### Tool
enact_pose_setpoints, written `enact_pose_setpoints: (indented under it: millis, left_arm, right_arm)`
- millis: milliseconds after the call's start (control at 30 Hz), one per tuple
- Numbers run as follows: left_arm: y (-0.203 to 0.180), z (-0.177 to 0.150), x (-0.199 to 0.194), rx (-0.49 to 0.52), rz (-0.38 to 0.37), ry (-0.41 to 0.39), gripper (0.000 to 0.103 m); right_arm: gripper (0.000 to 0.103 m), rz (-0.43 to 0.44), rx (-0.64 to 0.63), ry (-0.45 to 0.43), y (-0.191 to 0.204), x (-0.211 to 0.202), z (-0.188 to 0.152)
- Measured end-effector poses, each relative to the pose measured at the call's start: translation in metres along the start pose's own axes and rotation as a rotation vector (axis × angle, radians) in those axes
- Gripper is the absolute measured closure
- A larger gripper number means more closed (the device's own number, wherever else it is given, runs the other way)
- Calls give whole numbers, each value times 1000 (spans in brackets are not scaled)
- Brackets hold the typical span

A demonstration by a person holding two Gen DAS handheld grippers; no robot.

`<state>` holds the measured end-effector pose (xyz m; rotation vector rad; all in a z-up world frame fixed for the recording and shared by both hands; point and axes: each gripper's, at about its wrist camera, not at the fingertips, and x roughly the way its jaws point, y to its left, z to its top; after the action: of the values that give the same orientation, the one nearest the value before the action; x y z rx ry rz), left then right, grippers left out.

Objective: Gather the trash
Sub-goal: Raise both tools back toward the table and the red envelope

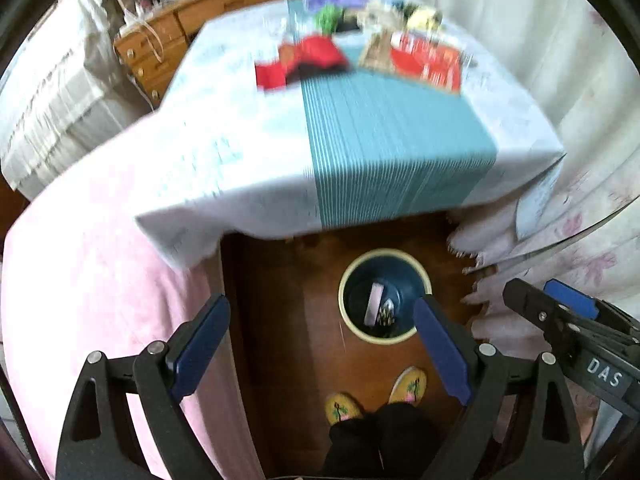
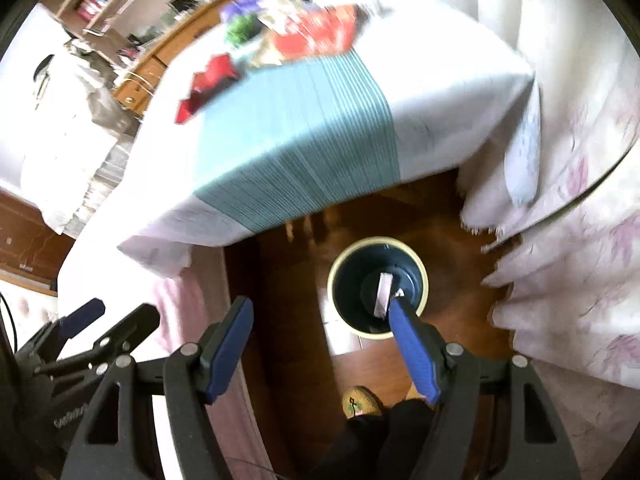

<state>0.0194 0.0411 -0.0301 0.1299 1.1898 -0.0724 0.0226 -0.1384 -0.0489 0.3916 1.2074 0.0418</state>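
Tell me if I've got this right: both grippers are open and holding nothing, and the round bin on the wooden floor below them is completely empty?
Not quite: the bin is not empty. The left wrist view shows a pale strip and other scraps lying inside. The rest holds: the left gripper and right gripper are open and hold nothing.

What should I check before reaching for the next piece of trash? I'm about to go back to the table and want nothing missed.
1. Left gripper empty: ok, jaws open, nothing between them.
2. Right gripper empty: ok, jaws open, nothing held.
3. Bin upright on the floor near the table's end: ok, with a pale strip and darker scraps already inside.
4. Trash left on the table: cannot tell; red wrappers and other items lie at the far end, too blurred to sort.
5. Near stretch of the teal runner free of items: ok.
6. Feet clear of the bin: ok, yellow slippers stand apart from it.
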Motion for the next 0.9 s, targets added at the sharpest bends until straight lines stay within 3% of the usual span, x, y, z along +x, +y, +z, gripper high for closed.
enact_pose_setpoints:
  millis: [200,433,667,900]
  left_arm:
    - [1,15,-41,-3,-17,-81,11]
    - [-2,38,-73,-10,7,-163,11]
    - [-13,59,-96,-28,78,-238,11]
    - [-15,69,-93,-115,128,-237,11]
  right_arm:
    - [32,-4,-90,-107,24,-54,17]
    - [32,10,-161,-188,30,-91,38]
    - [32,53,-204,-231,23,-106,71]
    - [32,86,-304,-223,23,-100,99]
